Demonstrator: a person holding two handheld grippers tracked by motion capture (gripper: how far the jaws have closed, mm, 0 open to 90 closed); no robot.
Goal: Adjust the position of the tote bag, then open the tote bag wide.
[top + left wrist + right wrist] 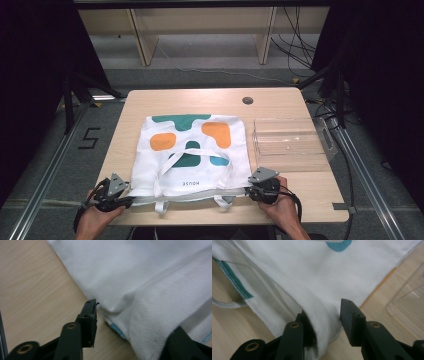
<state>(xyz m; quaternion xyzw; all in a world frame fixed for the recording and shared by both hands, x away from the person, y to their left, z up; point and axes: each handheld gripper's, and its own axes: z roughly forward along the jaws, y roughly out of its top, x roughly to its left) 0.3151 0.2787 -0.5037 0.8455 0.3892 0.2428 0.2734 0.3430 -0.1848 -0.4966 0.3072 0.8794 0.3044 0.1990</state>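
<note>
Grasp step — left gripper (121, 201) and right gripper (253, 190) both part-open, straddling tote bag (192, 150) mouth corners (near table edge), pads not clamping; next: close, lift.

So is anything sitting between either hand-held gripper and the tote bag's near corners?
Nothing visible. The left hand-held gripper and the right hand-held gripper each already have a near corner of the tote bag between their jaws. The clear tray stands off to the bag's right, apart.
</note>
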